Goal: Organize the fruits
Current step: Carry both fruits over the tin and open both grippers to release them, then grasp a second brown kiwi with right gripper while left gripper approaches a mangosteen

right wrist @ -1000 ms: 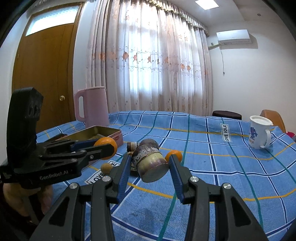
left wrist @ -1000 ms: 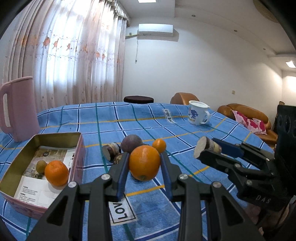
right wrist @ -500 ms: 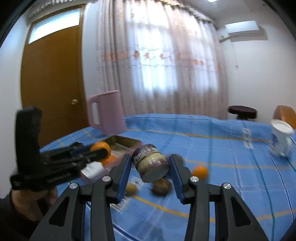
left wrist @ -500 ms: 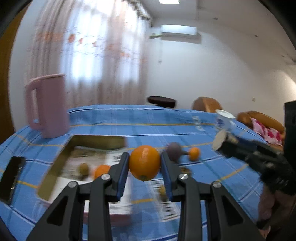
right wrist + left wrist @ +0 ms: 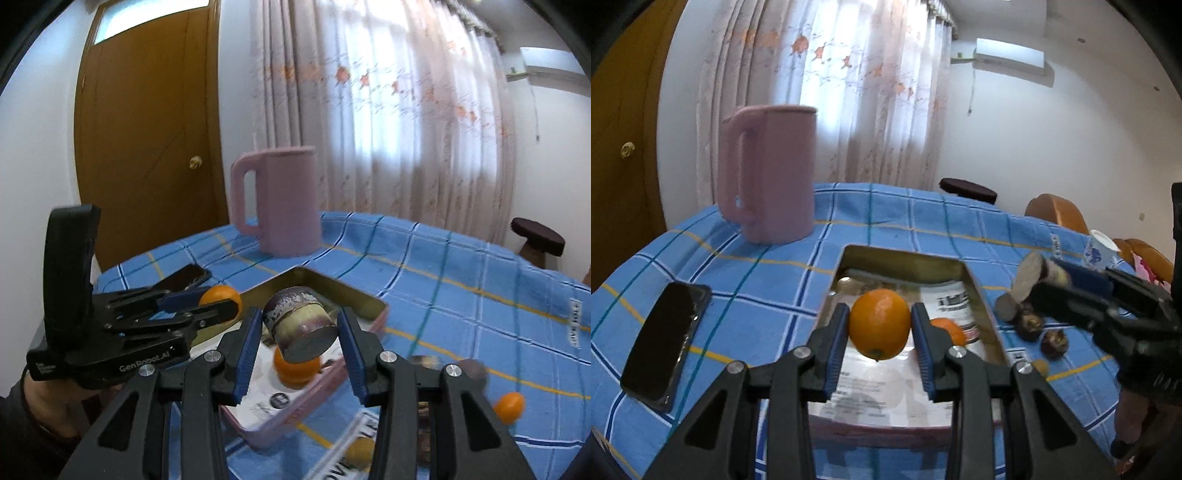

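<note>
Checked tablecloth (image 5: 768, 295) | left gripper (image 5: 879, 328) clenched on orange (image 5: 879, 323) | right gripper (image 5: 301, 328) grasping purple-skinned chunk (image 5: 301, 326)

Tin box (image 5: 905, 258) open above; orange (image 5: 947, 330) inside; jug (image 5: 768, 173) behind.

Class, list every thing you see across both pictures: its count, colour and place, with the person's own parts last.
Orange: one, in left claw above tin.
Orange: one, inside tin.
Sugarcane piece: one, purple-brown, in right claw.
Tin: one, gold inside, pink outside, mid table.
Kumquat: one, orange, on cloth.
Dark round fruits: two, beside tin.
Jug: one, pink, behind tin.
Phone: one, black, left of tin.
Mug: one, white-blue, far right.
Tablecloth: blue plaid.
Left claw: black, blue pads.
Right claw: same.
</note>
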### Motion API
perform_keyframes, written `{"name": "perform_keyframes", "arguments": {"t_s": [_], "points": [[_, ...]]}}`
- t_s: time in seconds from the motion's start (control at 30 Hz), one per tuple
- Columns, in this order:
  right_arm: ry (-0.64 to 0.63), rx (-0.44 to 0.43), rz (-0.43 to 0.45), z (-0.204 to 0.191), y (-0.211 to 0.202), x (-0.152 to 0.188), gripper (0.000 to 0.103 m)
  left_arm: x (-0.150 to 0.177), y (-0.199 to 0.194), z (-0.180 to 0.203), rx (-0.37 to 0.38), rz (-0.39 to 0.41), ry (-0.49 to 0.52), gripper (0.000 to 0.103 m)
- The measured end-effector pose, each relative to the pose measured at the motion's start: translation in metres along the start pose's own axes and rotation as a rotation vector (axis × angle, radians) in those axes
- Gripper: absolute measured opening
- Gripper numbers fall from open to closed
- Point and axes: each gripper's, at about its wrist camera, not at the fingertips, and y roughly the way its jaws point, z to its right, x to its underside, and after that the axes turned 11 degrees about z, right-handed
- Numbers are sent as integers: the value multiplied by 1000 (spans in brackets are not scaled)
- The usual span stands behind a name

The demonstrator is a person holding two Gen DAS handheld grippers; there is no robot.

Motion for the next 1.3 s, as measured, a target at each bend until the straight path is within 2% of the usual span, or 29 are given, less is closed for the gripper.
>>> {"name": "perform_keyframes", "arguments": {"t_s": [0.27, 0.57, 0.6, 0.67, 0.7, 0.73, 0.87, 0.97, 1.1, 1.3], "points": [[-20, -35, -87, -21, 27, 19, 44, 5, 6, -14, -25, -20, -10, 36], [-41, -28, -156, -29, 41, 32, 45, 8, 9, -17, -47, -23, -10, 37], [-40, -31, -164, -29, 42, 32, 45, 7, 8, -16, -50, -18, -2, 39], [-39, -28, -158, -29, 40, 32, 45, 6, 4, -15, -58, -8, -3, 52], [-41, -25, -148, -28, 36, 31, 46, 5, 1, -14, -64, 4, -5, 62], [-42, -19, -135, -25, 29, 29, 46, 3, -3, -14, -63, 19, -7, 66], [-23, 39, -102, 0, -1, 24, 50, -3, -12, -4, -34, 52, -12, 71], [-42, 143, -116, 21, -19, 28, 52, -2, -13, 9, -17, 64, -5, 78], [-35, 166, -171, 34, -24, 44, 52, 4, -9, 21, 1, 43, 12, 78], [-53, 162, -255, 32, -8, 52, 52, 7, -8, 23, 0, 30, 11, 78]]}}
